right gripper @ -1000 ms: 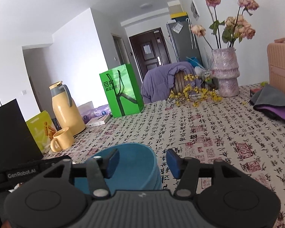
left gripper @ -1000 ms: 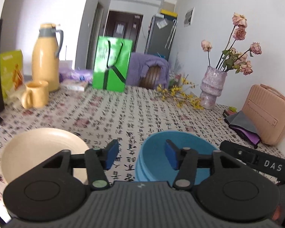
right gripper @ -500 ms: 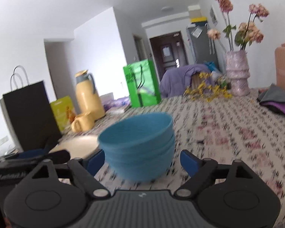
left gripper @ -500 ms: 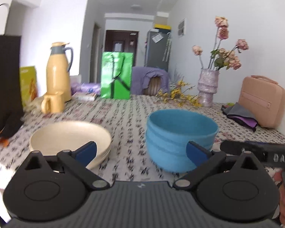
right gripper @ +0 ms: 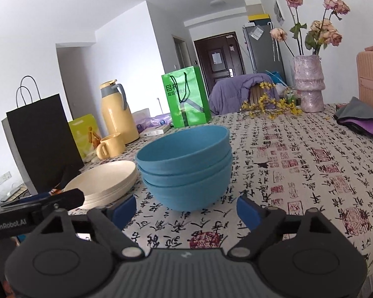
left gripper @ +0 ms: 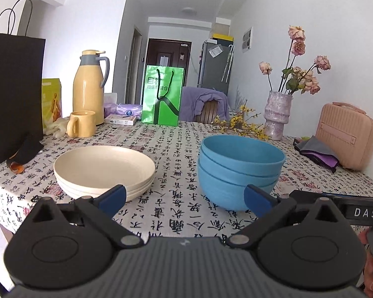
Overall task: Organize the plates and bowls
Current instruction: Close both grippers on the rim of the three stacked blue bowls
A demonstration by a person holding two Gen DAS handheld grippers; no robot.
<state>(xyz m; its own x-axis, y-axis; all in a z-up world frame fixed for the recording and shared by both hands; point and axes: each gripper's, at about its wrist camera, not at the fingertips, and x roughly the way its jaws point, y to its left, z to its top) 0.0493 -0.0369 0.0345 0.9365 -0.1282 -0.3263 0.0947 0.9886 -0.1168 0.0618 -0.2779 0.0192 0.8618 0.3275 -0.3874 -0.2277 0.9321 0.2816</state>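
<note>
A stack of three blue bowls (left gripper: 240, 166) stands on the patterned tablecloth; it also shows in the right wrist view (right gripper: 186, 166). A stack of cream plates (left gripper: 104, 171) sits to its left, also seen in the right wrist view (right gripper: 107, 183). My left gripper (left gripper: 184, 200) is open and empty, low at the table's near edge, short of both stacks. My right gripper (right gripper: 186, 209) is open and empty, just in front of the bowls.
A black paper bag (left gripper: 13, 96), yellow thermos (left gripper: 88, 87), yellow mug (left gripper: 82, 123) and green bag (left gripper: 161, 94) stand at the left and back. A vase of dried roses (left gripper: 278, 115), pink case (left gripper: 345, 139) and folded cloth (left gripper: 318, 152) lie at the right.
Both grippers have opened wide and pulled back and down from the bowls. The blue bowl stack now stands free on the table.
</note>
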